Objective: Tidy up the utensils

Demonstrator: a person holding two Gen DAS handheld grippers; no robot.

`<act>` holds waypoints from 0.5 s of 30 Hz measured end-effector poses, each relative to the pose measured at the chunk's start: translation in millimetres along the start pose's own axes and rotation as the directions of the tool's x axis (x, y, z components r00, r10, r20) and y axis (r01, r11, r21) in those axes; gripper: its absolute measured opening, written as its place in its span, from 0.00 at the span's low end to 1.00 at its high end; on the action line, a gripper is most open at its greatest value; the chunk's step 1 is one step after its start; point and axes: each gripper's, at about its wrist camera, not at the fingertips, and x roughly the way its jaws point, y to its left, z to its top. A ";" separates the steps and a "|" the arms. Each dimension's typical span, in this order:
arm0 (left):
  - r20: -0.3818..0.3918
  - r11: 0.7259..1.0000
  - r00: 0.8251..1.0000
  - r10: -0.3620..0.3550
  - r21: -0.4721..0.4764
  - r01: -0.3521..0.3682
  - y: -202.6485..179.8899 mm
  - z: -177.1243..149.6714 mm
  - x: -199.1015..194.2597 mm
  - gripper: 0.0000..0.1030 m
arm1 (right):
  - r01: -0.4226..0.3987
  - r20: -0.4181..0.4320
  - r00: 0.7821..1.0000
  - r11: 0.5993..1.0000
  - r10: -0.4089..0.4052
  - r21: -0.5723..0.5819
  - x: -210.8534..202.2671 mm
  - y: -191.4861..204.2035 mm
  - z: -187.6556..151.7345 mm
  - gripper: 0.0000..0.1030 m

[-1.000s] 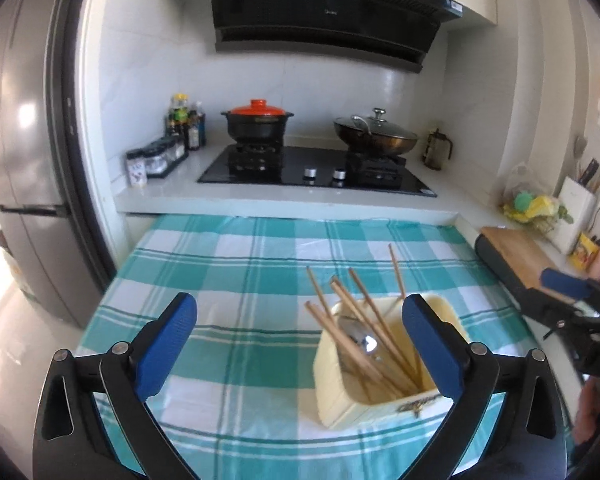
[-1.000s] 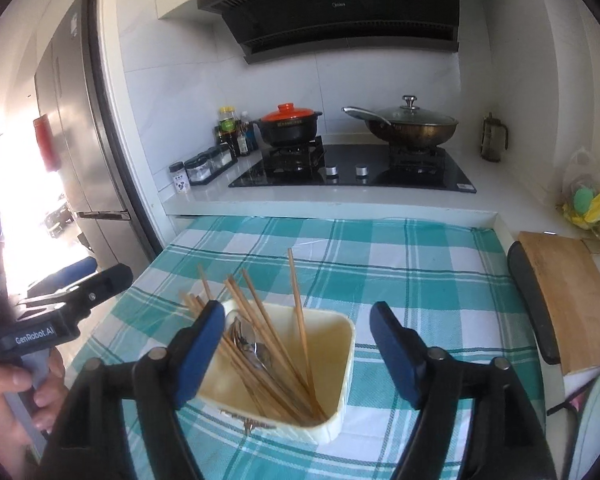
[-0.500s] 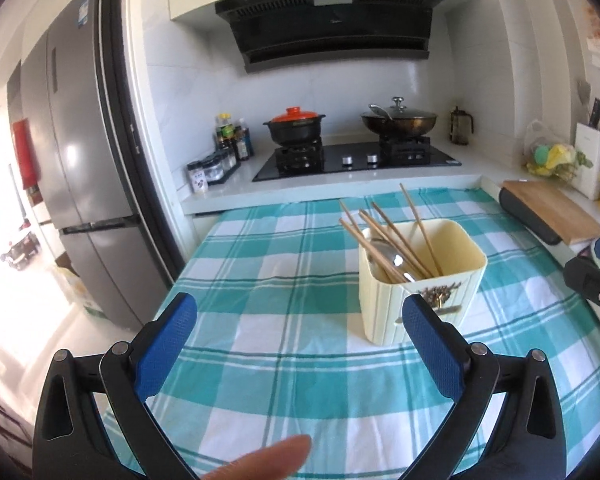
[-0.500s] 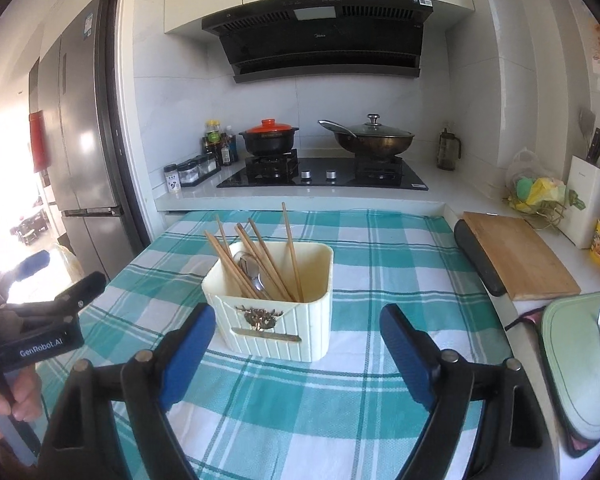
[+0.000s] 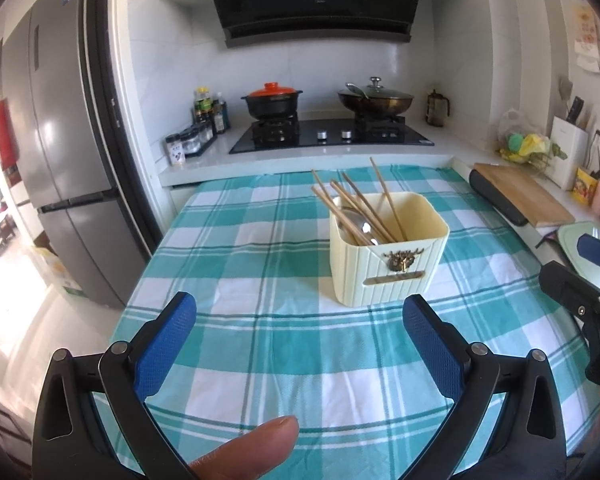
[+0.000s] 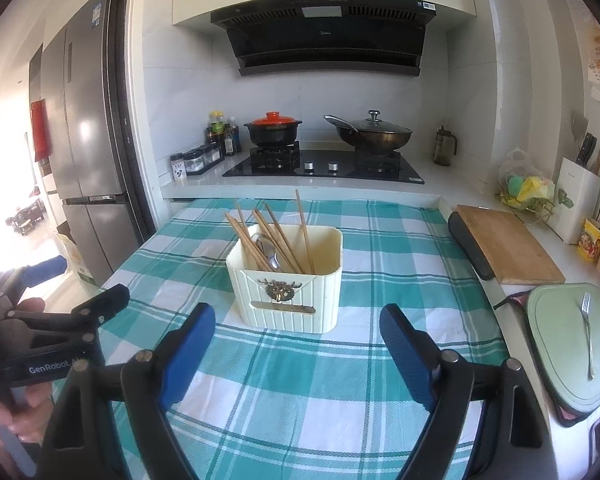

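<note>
A cream ribbed utensil holder [image 5: 388,264] [image 6: 288,296] stands on the teal checked tablecloth [image 5: 284,344]. It holds several wooden chopsticks [image 5: 356,204] [image 6: 272,232] and a metal spoon [image 6: 270,254]. My left gripper [image 5: 300,332] is open and empty, short of the holder and to its left. My right gripper [image 6: 298,340] is open and empty, just in front of the holder. A fork [image 6: 587,332] lies on a pale green board [image 6: 560,344] at the right.
A stove [image 6: 324,166] with a red-lidded pot [image 6: 274,132] and a wok [image 6: 374,134] is behind the table. A wooden cutting board [image 6: 508,244] lies on the right counter. A fridge [image 5: 60,160] stands at the left. Spice jars [image 5: 188,142] sit on the counter.
Both grippers have pulled back and away from the holder, which now stands farther off on the cloth. Both stay open.
</note>
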 end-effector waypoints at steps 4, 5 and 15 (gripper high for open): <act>-0.007 1.000 1.000 -0.002 -0.004 0.002 -0.6 -0.8 -2.8 1.00 | 0.002 0.003 1.000 1.000 -0.002 -0.020 -7.7 7.0 1.7 0.84; -0.009 1.000 1.000 -0.003 -0.005 0.003 -0.8 -0.7 -3.3 1.00 | 0.004 0.005 1.000 1.000 -0.004 -0.024 -9.4 8.7 1.9 0.84; -0.014 1.000 1.000 -0.015 -0.014 0.015 -0.4 -0.6 -4.6 1.00 | 0.003 0.016 1.000 0.999 -0.002 -0.047 -17.0 15.1 6.4 0.84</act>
